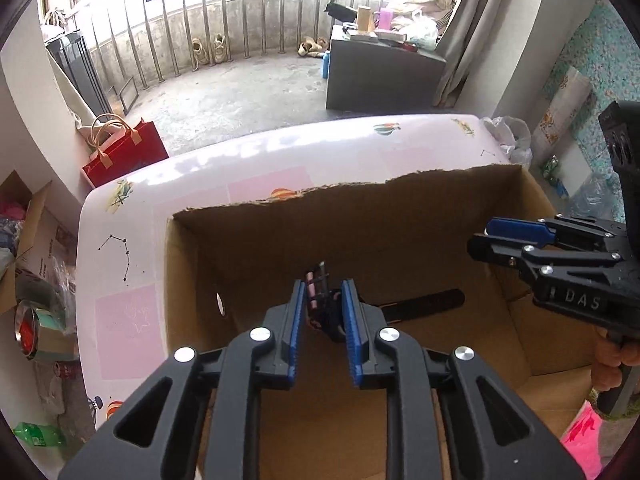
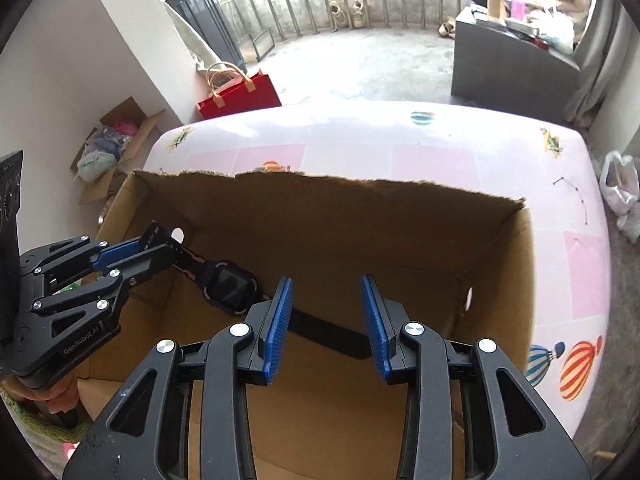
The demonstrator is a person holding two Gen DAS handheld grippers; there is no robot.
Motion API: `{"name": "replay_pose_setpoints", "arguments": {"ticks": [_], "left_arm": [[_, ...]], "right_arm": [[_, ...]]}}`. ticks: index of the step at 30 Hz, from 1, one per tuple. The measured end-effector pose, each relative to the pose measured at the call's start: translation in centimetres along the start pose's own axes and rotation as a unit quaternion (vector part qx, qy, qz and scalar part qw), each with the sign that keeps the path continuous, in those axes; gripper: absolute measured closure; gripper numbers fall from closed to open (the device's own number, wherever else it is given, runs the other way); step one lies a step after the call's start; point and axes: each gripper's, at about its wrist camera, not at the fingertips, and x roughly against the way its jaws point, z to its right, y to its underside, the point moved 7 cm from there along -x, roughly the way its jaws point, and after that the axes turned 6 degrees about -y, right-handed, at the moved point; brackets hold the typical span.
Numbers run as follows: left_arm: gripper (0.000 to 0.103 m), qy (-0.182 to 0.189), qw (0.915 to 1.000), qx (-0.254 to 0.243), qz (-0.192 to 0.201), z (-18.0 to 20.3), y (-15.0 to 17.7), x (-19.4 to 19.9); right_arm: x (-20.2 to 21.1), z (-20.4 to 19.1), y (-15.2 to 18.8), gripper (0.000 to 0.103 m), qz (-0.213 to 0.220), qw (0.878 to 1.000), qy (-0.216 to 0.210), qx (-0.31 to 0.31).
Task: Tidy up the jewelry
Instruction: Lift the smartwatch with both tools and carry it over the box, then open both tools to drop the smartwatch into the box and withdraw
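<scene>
A black wristwatch with pink trim [image 2: 229, 285] hangs inside an open cardboard box [image 2: 400, 204]. My left gripper [image 1: 325, 304] is shut on one strap of the watch [image 1: 320, 300], holding it above the box floor; the other strap [image 1: 424, 305] sticks out to the right. In the right wrist view the left gripper [image 2: 160, 240] comes in from the left, pinching the strap. My right gripper [image 2: 326, 312] is open and empty over the box, just right of the watch; it also shows in the left wrist view [image 1: 496, 236].
The box [image 1: 280, 208] stands on a pink patterned table [image 1: 256, 160]. A red bag [image 1: 124, 152] and an open carton of clutter [image 2: 116, 140] sit on the floor at left. A grey cabinet [image 2: 508, 64] stands far right.
</scene>
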Motion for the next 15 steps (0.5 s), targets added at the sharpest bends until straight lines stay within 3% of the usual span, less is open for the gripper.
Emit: {"name": "replay_pose_setpoints", "arguments": {"ticks": [3, 6, 8, 11, 13, 15], "left_arm": [[0.070, 0.011, 0.9991, 0.010, 0.040, -0.9, -0.1, 2.9], [0.068, 0.009, 0.9967, 0.018, 0.079, -2.1, 0.0, 5.6], [0.067, -0.001, 0.9955, 0.018, 0.093, -2.9, 0.5, 6.8], [0.064, -0.019, 0.9933, 0.029, 0.110, -4.8, 2.5, 9.2], [0.054, -0.049, 0.9903, 0.046, 0.122, -6.4, 4.6, 10.8], [0.043, -0.060, 0.9888, 0.065, 0.120, -7.5, 6.7, 11.7]], "right_arm": [[2.0, -0.7, -0.9, 0.067, 0.043, 0.999, -0.011, 0.009], [1.1, -2.1, -1.1, 0.067, 0.024, 0.999, -0.018, 0.027], [-1.1, -3.7, -0.9, 0.065, -0.020, 0.998, -0.018, 0.058], [-5.0, -7.1, 0.6, 0.065, -0.110, 0.985, -0.046, 0.125], [-7.6, -8.5, 1.6, 0.064, -0.157, 0.974, -0.051, 0.159], [-10.3, -9.0, 2.5, 0.064, -0.191, 0.962, -0.025, 0.196]]}}
